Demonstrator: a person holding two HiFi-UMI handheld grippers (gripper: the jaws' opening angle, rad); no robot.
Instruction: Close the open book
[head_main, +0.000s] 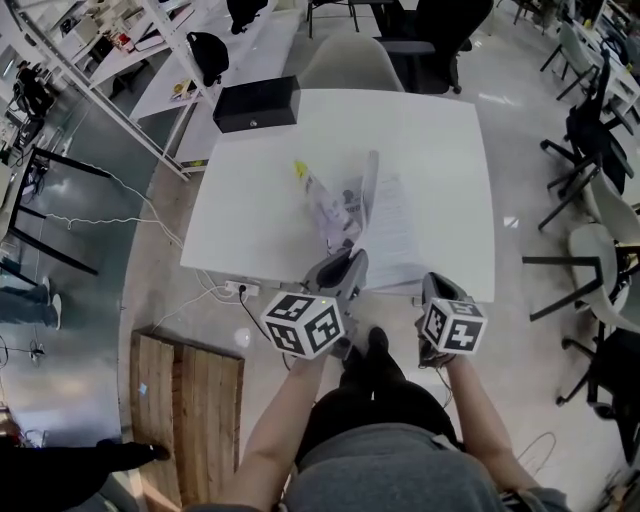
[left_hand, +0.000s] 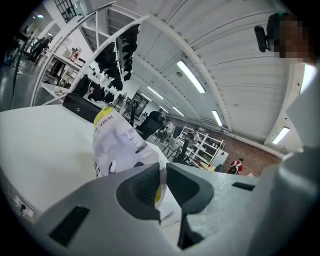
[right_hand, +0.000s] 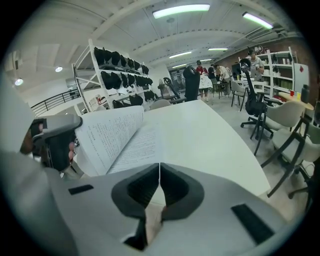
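Observation:
The open book (head_main: 392, 232) lies on the white table (head_main: 250, 215) near its front edge. Its printed left cover (head_main: 333, 205) is lifted steeply, almost upright above the text pages. My left gripper (head_main: 352, 264) is shut on the cover's near edge; in the left gripper view the thin edge of the cover (left_hand: 119, 146) sits pinched between the pads of that gripper (left_hand: 162, 175). My right gripper (head_main: 437, 287) hovers at the table's front edge, right of the book, shut and holding nothing. The right gripper view shows the raised pages (right_hand: 112, 132) beyond the shut gripper (right_hand: 159, 170).
A black box (head_main: 256, 103) rests on the table's far left corner. A pale chair (head_main: 350, 62) stands behind the table, and dark chairs (head_main: 590, 140) line the right. A wooden pallet (head_main: 190, 420) lies on the floor at the left, near a power strip (head_main: 240, 290).

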